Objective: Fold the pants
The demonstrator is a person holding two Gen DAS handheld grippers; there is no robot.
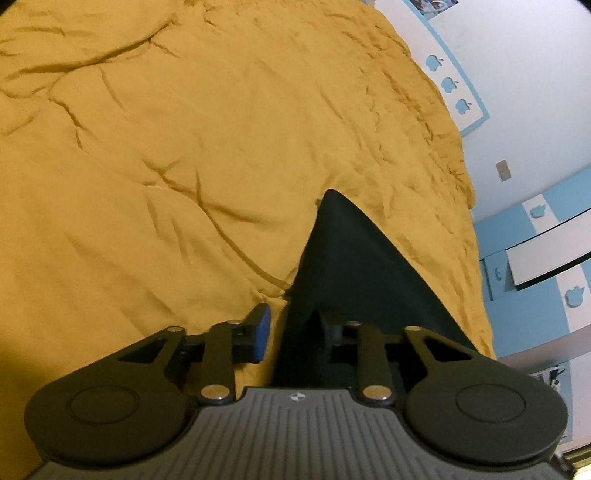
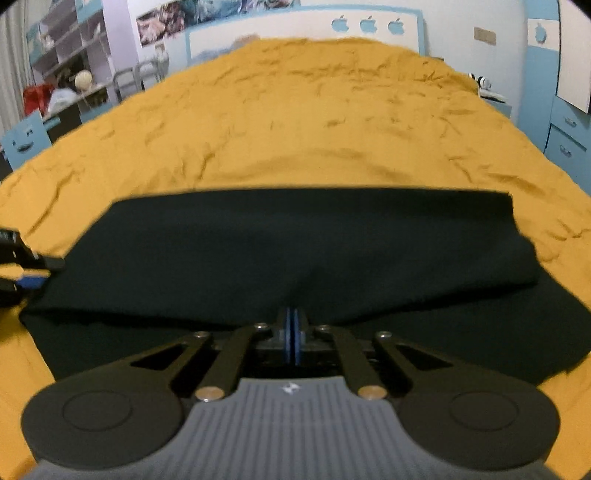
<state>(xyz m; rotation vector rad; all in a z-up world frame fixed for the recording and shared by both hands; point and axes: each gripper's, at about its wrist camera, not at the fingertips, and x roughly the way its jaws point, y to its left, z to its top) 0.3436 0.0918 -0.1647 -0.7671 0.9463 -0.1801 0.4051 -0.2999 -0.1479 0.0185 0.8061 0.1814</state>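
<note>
Pants, one dark pair, lie across a mustard bedspread, with an upper layer doubled over a lower one that shows along the near and right edges.

In the right wrist view the right gripper has its two blue pads pressed together at the near edge of the upper layer; the cloth puckers just above the tips, so the pads appear clamped on the pants, though the pinch itself is hidden by the dark fabric. The left gripper shows at the far left of this view, at the pants' left edge, one blue pad visible.

In the left wrist view the left gripper stands with its fingers apart. The left finger's blue pad is out over the bedspread, clear of the cloth. A pointed corner of the pants rises between the fingers and covers the right finger, so whether that one touches cloth cannot be told.

Three blue apple shapes sit in a row on the headboard. More apple cut-outs mark the blue cabinets on the right. No writing can be read; each gripper body carries only a small white emblem.
</note>
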